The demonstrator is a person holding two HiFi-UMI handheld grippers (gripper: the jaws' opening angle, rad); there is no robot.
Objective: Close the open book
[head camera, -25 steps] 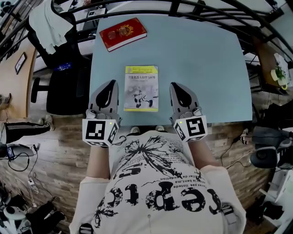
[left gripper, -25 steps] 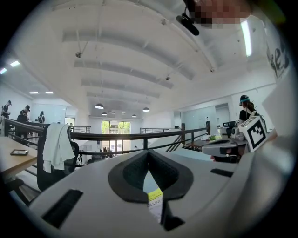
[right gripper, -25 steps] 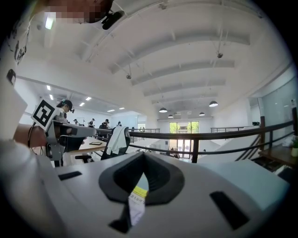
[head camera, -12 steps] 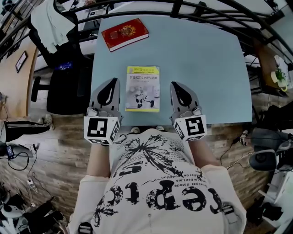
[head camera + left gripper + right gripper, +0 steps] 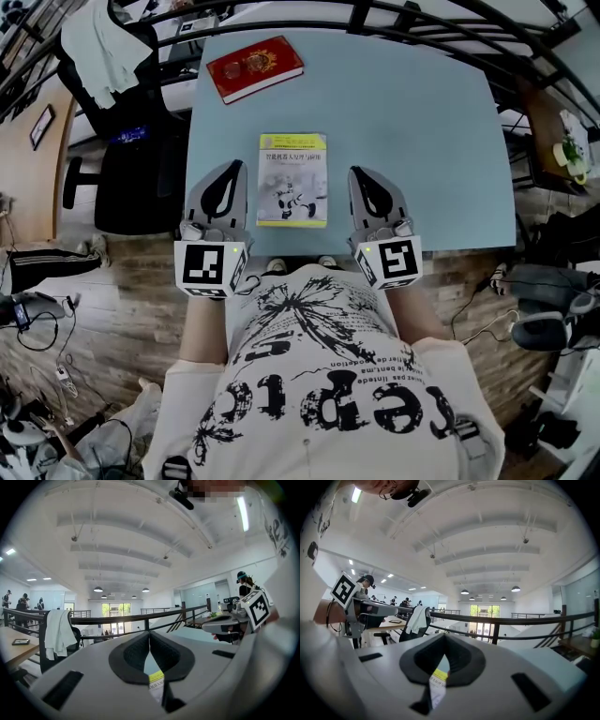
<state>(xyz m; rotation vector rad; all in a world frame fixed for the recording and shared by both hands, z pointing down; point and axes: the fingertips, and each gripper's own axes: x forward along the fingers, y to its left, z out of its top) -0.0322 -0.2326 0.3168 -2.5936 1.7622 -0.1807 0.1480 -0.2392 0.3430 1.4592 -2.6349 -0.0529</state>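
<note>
– So, where does the thing lie?

– On the pale blue table (image 5: 422, 141), near its near edge. The yellow-and-white book (image 5: 292, 180) lies flat with its front cover up, between my two tongs. A red book (image 5: 255, 68) lies well apart from it at the far left corner. It is shut as well.

– Then is there anything left to close?

– I judge not. From the head view the cover is down and no pages show.

– How would it handle if you had to?

– It looks like a thin paperback, so light and rather limp. The cover looks glossy and would likely slide under a pad. It would bend before it would break. I would take the cover by its free long edge, not by the spine. I cannot tell from here which side the spine is on.

– And the tongs?

– The left gripper (image 5: 228, 171) rests just left of the book and the right gripper (image 5: 366, 176) just right of it, both over the near edge. Neither one touches the book. In each gripper view the jaws meet at the tips and grip nothing. Only a sliver of table and the book's yellow band shows through the hollow behind the tips.
</note>
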